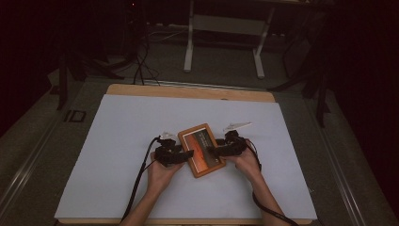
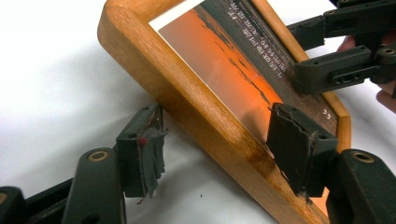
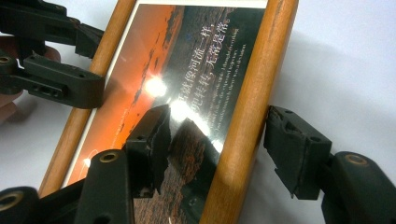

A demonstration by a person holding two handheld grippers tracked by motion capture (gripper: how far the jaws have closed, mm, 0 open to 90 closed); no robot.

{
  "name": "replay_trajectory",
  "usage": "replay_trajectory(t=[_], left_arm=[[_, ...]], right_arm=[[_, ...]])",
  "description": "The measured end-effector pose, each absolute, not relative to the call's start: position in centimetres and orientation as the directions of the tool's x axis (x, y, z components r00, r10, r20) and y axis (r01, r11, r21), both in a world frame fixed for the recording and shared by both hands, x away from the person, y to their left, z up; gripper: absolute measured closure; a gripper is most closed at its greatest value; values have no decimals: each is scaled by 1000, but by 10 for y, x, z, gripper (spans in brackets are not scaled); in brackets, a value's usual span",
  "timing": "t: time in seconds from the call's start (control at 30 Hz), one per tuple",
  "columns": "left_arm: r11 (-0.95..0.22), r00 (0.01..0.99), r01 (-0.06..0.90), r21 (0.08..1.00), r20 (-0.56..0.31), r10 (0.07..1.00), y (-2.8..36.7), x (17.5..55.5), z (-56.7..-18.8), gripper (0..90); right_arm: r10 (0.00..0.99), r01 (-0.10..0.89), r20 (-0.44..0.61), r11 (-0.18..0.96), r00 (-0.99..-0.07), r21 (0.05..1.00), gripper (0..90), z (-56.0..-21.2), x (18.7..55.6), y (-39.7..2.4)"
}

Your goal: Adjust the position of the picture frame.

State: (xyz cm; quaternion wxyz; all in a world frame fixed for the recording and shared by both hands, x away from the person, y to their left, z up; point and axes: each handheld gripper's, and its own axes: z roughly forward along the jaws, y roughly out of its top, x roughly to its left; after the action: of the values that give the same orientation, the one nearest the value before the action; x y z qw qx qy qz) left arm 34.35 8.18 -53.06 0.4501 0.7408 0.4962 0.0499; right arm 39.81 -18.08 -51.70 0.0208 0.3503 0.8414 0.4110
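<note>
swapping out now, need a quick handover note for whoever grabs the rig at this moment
Left hand-held gripper: open, jaws straddling the left wooden side of the picture frame, pads not pressing.
Right hand-held gripper: open, jaws straddling the frame's right side, one over the glass, one outside.
The frame lies flat, picture up, turned at an angle, near the middle of the white table cover.
Done: both grippers lined up on opposite sides.
Left: no grip yet; close both before moving the frame.

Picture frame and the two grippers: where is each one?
Picture frame (image 1: pixel 201 150), high view, on its orange print.
Left gripper (image 1: pixel 189 154), high view, between its fingertips at the frame's left rail.
Right gripper (image 1: pixel 211 152), high view, between its fingertips at the right rail.
</note>
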Motion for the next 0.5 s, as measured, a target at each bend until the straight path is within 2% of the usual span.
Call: replay_trajectory(t=[0.3, 0.5], left_arm=[[-95, 507, 701, 707, -401, 763, 83, 346, -532, 392], [-92, 500, 729, 679, -435, 749, 82, 352, -532, 388]], right_arm=[[587, 625, 343, 382, -733, 681, 409, -521, 408, -186], [591, 634, 348, 387, -727, 669, 404, -520, 410, -183]])
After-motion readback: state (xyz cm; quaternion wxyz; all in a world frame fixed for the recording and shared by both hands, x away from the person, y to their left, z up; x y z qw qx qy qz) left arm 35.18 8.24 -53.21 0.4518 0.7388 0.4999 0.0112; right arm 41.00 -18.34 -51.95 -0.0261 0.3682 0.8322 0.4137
